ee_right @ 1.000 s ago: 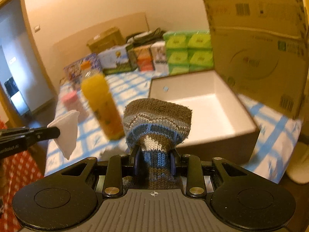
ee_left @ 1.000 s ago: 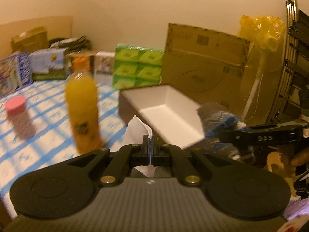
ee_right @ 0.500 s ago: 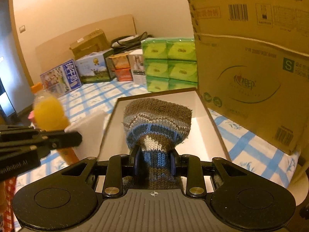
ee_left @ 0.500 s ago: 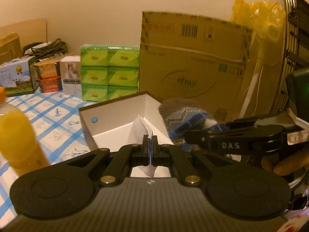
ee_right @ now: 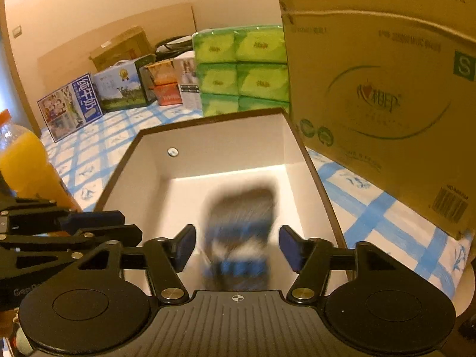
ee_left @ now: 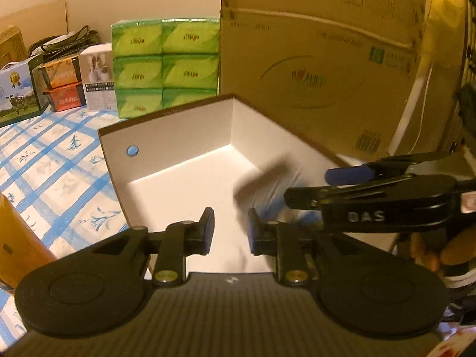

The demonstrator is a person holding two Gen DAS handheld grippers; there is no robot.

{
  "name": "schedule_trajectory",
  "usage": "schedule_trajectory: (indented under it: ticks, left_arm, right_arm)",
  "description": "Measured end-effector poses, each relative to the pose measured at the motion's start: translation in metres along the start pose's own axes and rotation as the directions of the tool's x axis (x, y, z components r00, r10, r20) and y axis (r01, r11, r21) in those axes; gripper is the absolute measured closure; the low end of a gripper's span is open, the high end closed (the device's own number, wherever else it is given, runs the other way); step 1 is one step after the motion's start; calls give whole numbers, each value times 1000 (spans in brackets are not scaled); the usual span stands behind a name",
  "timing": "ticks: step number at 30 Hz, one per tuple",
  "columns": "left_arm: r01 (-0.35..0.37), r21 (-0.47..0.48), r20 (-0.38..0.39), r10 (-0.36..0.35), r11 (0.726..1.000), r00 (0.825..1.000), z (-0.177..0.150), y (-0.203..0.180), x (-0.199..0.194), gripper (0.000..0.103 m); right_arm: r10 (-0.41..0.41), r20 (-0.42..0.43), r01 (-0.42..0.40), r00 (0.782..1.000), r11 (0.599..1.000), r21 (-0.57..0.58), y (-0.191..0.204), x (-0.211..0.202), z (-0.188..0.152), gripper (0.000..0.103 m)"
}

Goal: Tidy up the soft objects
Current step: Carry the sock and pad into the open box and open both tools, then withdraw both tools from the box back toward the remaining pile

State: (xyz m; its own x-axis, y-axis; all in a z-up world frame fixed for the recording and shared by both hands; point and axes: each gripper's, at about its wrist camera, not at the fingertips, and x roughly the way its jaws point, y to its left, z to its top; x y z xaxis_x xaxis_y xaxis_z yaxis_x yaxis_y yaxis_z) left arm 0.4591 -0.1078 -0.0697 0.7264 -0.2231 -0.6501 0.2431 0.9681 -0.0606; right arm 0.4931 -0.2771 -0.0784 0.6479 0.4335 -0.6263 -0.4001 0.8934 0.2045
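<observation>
The right gripper (ee_right: 237, 248) is seen spread wide above the white box (ee_right: 208, 136), with a blurred knitted sock (ee_right: 239, 232) caught between its parted fingers, apparently dropping inside. The left gripper (ee_left: 230, 232) is likewise opened and empty over the same box; no other soft item can be made out, so the sorting is judged nearly done.

"DAS" on right gripper (ee_left: 305, 189); "S" on carton (ee_right: 386, 95).
</observation>
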Motion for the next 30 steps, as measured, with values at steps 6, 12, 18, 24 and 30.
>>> schedule_trajectory:
  ticks: [6, 12, 18, 24, 30]
  left_arm:
    - [-6, -3, -29, 6, 1000, 1000, -6, 5, 3, 75]
    - [-6, -4, -35, 6, 1000, 999, -6, 4, -3, 71]
    - [-9, -7, -23, 8, 1000, 1000, -7, 2, -19, 67]
    - [-11, -12, 3, 11, 1000, 1000, -10, 3, -50, 65]
    - [-4, -28, 23, 5, 1000, 1000, -17, 6, -90, 62]
  right_arm:
    - [0, -41, 0, 999, 1000, 0, -6, 4, -12, 40]
    - [-8, -50, 8, 999, 1000, 2, -6, -4, -17, 40]
    - [-20, -42, 20, 999, 1000, 10, -4, -15, -17, 40]
    - [-21, -10, 21, 1000, 1000, 23, 5, -40, -16, 40]
    - [-1, 33, -1, 999, 999, 37, 25, -76, -18, 40]
